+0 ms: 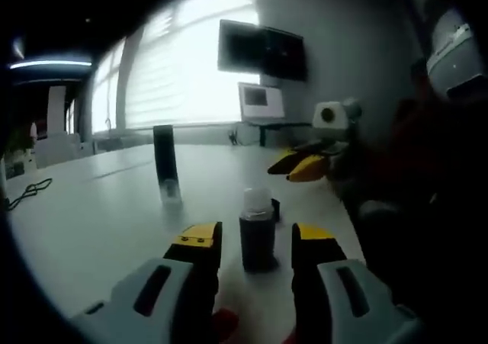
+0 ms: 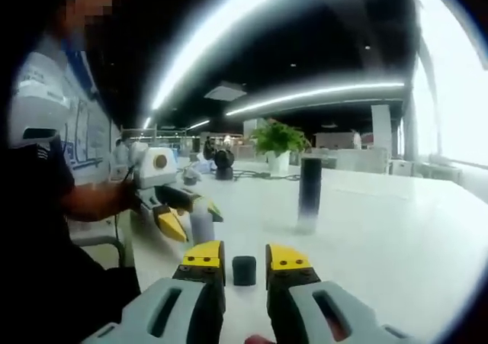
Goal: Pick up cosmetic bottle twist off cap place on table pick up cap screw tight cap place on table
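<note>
White tabletop (image 1: 99, 214) runs out under office windows, and on it stands the dark cosmetic bottle with its pale bare neck (image 1: 257, 237), upright and uncapped. In the left gripper view my left gripper (image 1: 255, 245) has its yellow-tipped jaws spread to either side of that bottle, near it but with a gap showing on both sides, so nothing is gripped. The small black cap (image 2: 244, 270) sits on the table; in the right gripper view it lies between the parted jaws of my right gripper (image 2: 244, 262), with no contact yet that I can make out. A tall dark cylinder (image 2: 309, 188) stands further back, well clear. I judge the cap is off and set down, and picking it up is the step in hand. Next I should close the right jaws squarely on the cap, steady the bottle with the left, then bring cap to neck.
</note>
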Demonstrator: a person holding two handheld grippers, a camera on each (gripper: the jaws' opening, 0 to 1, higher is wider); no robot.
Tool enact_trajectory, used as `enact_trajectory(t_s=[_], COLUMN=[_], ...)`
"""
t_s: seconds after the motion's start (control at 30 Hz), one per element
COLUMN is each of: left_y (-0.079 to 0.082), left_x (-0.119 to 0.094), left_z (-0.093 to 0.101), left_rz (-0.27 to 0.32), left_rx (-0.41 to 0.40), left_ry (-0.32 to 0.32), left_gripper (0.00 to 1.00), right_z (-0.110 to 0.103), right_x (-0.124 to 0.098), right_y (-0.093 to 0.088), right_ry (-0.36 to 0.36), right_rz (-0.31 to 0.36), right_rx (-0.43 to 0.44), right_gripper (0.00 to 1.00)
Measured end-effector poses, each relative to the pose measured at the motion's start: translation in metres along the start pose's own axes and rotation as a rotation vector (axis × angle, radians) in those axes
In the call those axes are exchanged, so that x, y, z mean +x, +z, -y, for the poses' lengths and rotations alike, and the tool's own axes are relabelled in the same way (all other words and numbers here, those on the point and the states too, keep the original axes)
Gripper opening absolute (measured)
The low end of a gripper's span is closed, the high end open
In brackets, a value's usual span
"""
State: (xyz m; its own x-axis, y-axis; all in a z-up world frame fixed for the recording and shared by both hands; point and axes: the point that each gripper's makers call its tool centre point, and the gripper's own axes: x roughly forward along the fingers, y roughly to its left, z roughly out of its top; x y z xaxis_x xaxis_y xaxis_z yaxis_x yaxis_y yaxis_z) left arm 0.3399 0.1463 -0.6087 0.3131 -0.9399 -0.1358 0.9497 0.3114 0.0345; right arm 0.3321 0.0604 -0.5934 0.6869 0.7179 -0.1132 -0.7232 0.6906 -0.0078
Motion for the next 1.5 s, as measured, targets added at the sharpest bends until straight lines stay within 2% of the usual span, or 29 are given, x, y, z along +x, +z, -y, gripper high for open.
enact_trajectory(t_s=[0.17,0.57,0.73,1.07,1.2,1.5], left_y=[-0.005,-0.003,-0.007,-0.008,-0.007,-0.006], left_x=[0.005,0.009,0.011,0.017,0.017,0.016], left_z=[-0.001,0.004,0.005,0.013,0.012,0.012], left_rz=[-0.006,-0.011,-0.017,-0.031,-0.023,-0.019], left_rx=[-0.014,-0.022,-0.021,0.003,0.003,-0.006], left_ry=[-0.01,-0.035,-0.043,-0.075,-0.066,-0.059], left_gripper=[0.25,0.21,0.21,0.15,0.11,0.1], right_z=[0.001,0.003,-0.001,0.004,0.005,0.011], right_x=[0.008,0.02,0.019,0.021,0.021,0.018], right_y=[-0.001,-0.002,0.001,-0.002,-0.001,-0.001], right_ry=[0.013,0.04,0.067,0.051,0.049,0.022], right_rz=[-0.009,0.019,0.067,0.066,0.073,0.081], right_rx=[-0.009,0.022,0.052,0.06,0.07,0.106], right_gripper=[0.16,0.16,0.16,0.15,0.14,0.14])
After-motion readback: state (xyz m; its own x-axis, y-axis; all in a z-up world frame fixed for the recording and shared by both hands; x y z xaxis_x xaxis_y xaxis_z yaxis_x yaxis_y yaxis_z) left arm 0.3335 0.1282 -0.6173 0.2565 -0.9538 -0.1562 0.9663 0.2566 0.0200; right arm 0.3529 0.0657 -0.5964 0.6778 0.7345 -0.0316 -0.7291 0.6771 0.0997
